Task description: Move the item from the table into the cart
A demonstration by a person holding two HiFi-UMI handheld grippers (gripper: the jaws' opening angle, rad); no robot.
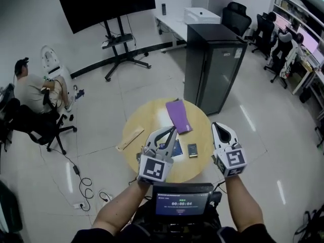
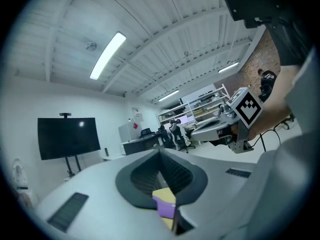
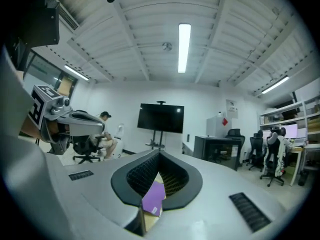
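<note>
- My left hand-held gripper (image 1: 173,130) and right hand-held gripper (image 1: 216,126) both have jaws together, holding nothing.
- The purple folder (image 1: 178,115) lies on the desk (image 1: 137,116) toward 12 o'clock; I judge pickup and cart transfer all remain.

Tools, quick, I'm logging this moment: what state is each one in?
Left tool: closed, holding nothing.
Right tool: closed, holding nothing.

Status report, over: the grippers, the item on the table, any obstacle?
Left gripper shut, empty; right gripper shut, empty. Purple folder flat on the table, not gripped. Ruler lies apart; nothing on top.
</note>
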